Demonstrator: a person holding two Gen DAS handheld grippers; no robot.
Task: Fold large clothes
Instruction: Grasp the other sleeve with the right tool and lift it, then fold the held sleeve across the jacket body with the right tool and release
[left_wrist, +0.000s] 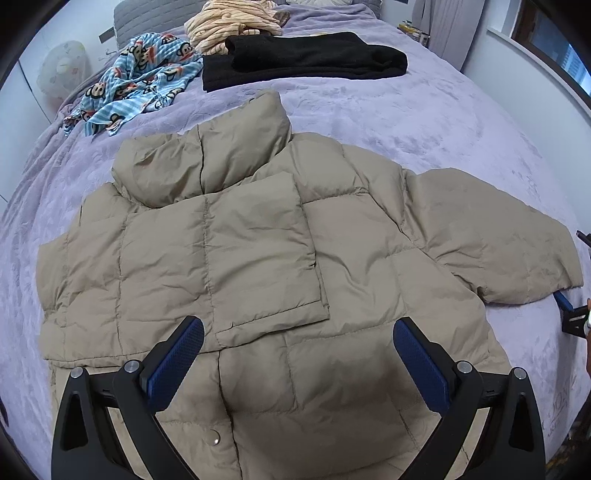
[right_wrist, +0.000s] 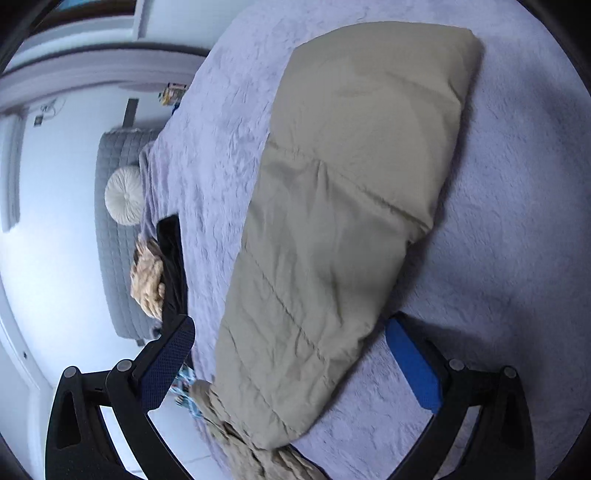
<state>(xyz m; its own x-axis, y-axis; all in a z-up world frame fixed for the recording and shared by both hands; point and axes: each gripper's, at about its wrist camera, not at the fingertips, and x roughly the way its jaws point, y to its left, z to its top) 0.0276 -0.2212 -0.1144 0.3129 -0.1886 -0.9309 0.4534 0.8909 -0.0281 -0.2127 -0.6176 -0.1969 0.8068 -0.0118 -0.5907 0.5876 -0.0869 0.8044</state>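
Note:
A tan puffer jacket (left_wrist: 258, 258) lies flat on the lilac bedspread (left_wrist: 424, 118), collar toward the far end. One sleeve is folded across its chest (left_wrist: 258, 251); the other sleeve (left_wrist: 498, 240) lies spread out to the right. My left gripper (left_wrist: 297, 354) hovers open and empty over the jacket's lower front. My right gripper (right_wrist: 288, 354) is open, its jaws on either side of the spread sleeve (right_wrist: 332, 221) near the cuff end, not closed on it. Its blue fingertip shows at the right edge of the left wrist view (left_wrist: 565, 302).
At the far end of the bed lie a folded black garment (left_wrist: 306, 59), a blue monkey-print garment (left_wrist: 136, 81) and a beige striped one (left_wrist: 232, 22). A grey headboard (right_wrist: 118, 221) and round white cushion (right_wrist: 123, 199) stand behind. The bed edge runs on the right.

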